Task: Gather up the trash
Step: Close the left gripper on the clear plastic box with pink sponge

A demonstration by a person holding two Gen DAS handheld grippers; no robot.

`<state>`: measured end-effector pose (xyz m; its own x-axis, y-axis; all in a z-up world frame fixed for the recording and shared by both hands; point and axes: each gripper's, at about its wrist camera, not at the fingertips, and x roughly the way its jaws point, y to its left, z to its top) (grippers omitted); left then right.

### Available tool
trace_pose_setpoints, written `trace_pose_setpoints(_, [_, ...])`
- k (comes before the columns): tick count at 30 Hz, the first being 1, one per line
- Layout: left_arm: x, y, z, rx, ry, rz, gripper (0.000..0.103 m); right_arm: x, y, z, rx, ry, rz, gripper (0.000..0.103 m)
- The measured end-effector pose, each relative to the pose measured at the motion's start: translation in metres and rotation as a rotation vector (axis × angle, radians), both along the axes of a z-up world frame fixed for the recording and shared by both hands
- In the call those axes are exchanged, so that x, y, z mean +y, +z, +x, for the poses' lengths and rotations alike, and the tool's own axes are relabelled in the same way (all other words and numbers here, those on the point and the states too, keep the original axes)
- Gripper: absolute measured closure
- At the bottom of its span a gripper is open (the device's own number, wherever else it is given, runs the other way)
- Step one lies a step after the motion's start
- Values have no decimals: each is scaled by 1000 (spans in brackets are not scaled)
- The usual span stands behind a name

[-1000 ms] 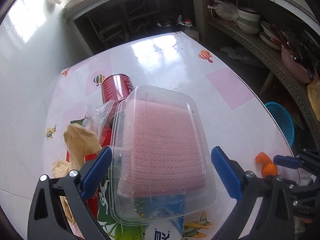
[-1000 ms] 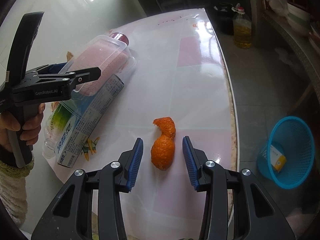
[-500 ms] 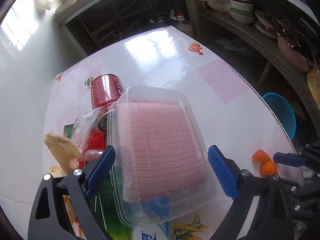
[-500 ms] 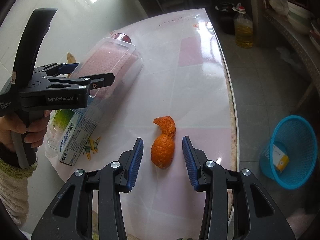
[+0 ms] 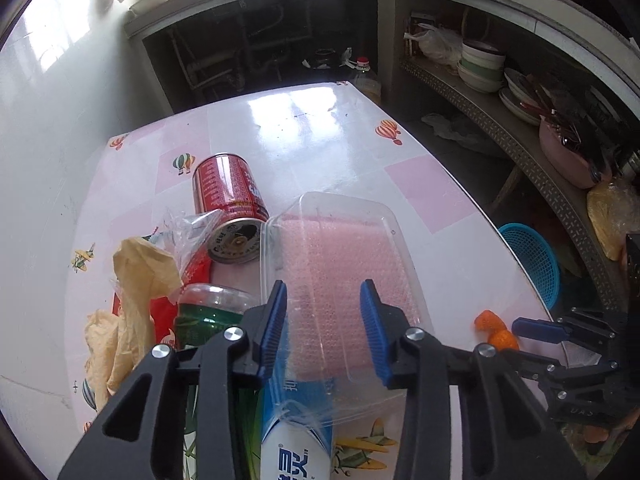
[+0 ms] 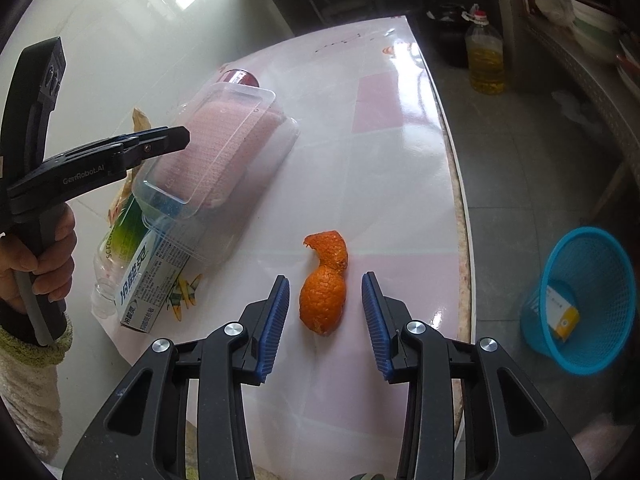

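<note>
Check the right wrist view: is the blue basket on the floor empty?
No, the blue basket already holds a small yellow and white box.

The toothpaste box (image 5: 298, 454) is cut off by the lower frame edge of the left wrist view, its far end covered by the clear plastic container (image 5: 340, 264). The green bottle (image 5: 208, 320) is largely hidden behind the left claw (image 5: 324, 328). Print on the small carton (image 6: 564, 318) inside the blue basket (image 6: 588, 300) is too small to read.

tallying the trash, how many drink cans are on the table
1: a red can on its side behind the clear plastic tray, beside the crumpled wrappers. More could hide under the pile.
</note>
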<state>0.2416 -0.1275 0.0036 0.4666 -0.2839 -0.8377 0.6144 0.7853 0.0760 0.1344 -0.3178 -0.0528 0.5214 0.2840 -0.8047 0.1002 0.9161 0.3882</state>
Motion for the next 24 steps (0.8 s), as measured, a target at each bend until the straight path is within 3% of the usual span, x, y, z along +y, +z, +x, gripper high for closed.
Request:
trace_pose_setpoints(2, [-1, 2, -4, -15, -3, 4, 26, -1, 0, 0, 1, 1, 1, 67])
trace_pose_setpoints(7, [-20, 1, -10, 1, -52, 18, 8, -3, 0, 1, 2, -4, 17, 68])
trace_pose_setpoints(13, [-56, -15, 1, 58, -17, 78, 6, -4, -1, -2, -6, -6, 24, 68])
trace_pose_setpoints(19, [-73, -41, 16, 38, 42, 202, 6, -8, -1, -4, -11, -9, 44, 68])
trace_pose_setpoints(24, [-66, -46, 19, 35, 55, 188, 10, -12, -1, -5, -15, -8, 60, 68])
